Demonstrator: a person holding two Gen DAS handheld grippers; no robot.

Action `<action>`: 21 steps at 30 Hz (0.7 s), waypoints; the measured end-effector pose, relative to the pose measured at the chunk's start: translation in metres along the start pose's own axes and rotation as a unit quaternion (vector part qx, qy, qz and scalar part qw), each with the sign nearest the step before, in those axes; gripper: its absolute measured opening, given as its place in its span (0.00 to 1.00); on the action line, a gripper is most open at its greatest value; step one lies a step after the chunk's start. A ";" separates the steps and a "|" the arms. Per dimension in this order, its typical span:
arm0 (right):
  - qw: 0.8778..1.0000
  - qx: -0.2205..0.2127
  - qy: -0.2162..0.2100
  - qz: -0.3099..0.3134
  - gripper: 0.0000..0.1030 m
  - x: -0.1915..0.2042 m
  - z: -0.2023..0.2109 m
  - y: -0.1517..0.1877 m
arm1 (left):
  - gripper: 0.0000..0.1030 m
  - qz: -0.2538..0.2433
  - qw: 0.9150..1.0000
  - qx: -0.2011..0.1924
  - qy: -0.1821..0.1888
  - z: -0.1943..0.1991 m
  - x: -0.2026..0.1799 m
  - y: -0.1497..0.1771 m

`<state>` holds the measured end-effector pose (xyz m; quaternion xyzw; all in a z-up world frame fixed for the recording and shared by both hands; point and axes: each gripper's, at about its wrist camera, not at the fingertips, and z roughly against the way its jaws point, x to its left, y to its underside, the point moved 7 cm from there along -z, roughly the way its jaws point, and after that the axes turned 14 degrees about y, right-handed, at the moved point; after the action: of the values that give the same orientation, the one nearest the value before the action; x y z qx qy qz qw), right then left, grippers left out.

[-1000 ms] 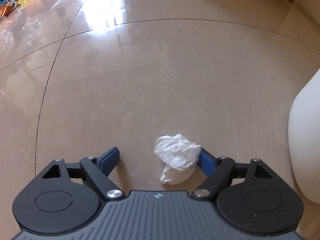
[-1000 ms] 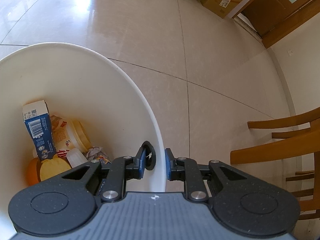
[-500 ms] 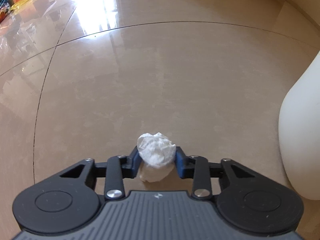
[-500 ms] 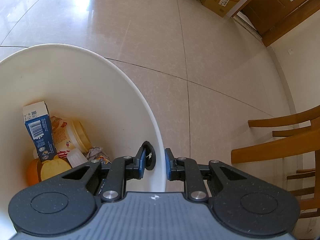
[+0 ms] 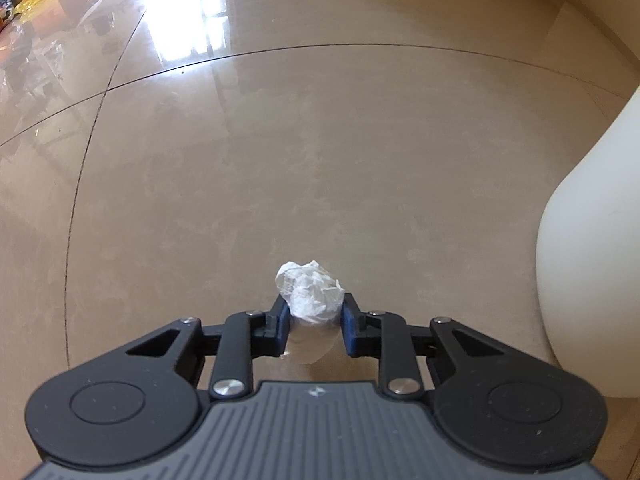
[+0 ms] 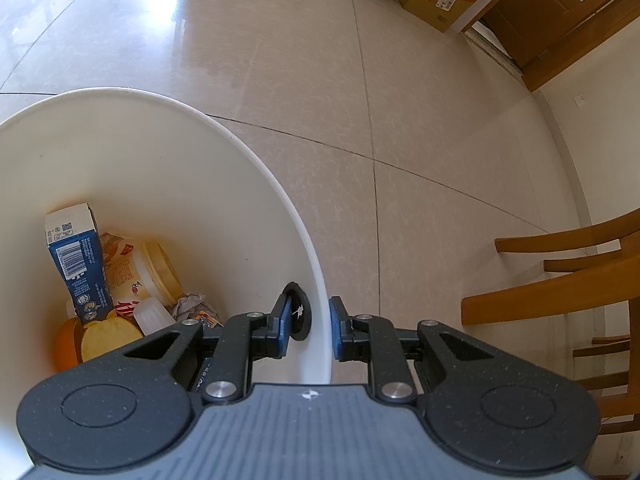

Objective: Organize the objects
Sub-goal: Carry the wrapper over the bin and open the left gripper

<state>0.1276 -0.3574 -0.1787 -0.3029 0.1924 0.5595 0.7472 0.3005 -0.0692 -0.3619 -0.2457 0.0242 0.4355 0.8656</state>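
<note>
Left gripper point(image 5: 313, 312) closing, tissue point(image 5: 310, 294) newly pinched

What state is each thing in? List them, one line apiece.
Left gripper: jaws closing, pads against the crumpled tissue.
Crumpled tissue: balled up, pinched between the pads.
Right gripper: clamped across the bin's rim.
White bin: open-topped, partly filled with rubbish.
Blue carton: standing on end inside the bin.
Noodle cup: lying on its side in the bin.
Wooden door: closed.
</note>
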 end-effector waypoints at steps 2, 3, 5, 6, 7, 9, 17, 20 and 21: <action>1.000 0.000 0.000 0.001 0.22 0.000 0.000 0.000 | 0.23 0.005 1.000 0.004 0.001 0.006 0.002 -0.002; 1.000 0.000 0.000 0.002 0.23 0.000 0.000 0.000 | 0.23 0.006 1.000 0.006 0.004 0.010 0.002 -0.003; 1.000 0.001 0.000 0.001 0.22 0.000 0.000 0.000 | 0.23 0.003 1.000 0.009 0.006 0.019 0.001 -0.006; 1.000 0.002 0.000 0.000 0.22 0.000 0.000 0.000 | 0.23 0.001 1.000 0.012 0.007 0.023 0.000 -0.007; 1.000 0.003 -0.001 -0.001 0.22 0.000 -0.001 -0.001 | 0.23 -0.002 1.000 0.018 0.008 0.030 -0.002 -0.010; 1.000 0.003 -0.001 -0.001 0.22 -0.001 -0.001 -0.001 | 0.23 -0.013 1.000 0.024 0.012 0.040 -0.007 -0.011; 1.000 0.005 -0.009 -0.007 0.22 -0.001 -0.001 -0.001 | 0.23 -0.068 0.997 0.031 0.022 0.117 -0.043 -0.038; 1.000 0.008 -0.017 -0.019 0.22 -0.003 -0.001 0.000 | 0.23 -0.080 0.996 0.030 0.030 0.151 -0.062 -0.049; 1.000 0.009 -0.018 -0.022 0.22 -0.004 -0.001 0.000 | 0.23 -0.086 0.995 0.030 0.032 0.162 -0.069 -0.052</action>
<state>0.1262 -0.3609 -0.1770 -0.2901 0.1768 0.5464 0.7655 0.2700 -0.0743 -0.1809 -0.2347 0.0434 0.3510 0.9055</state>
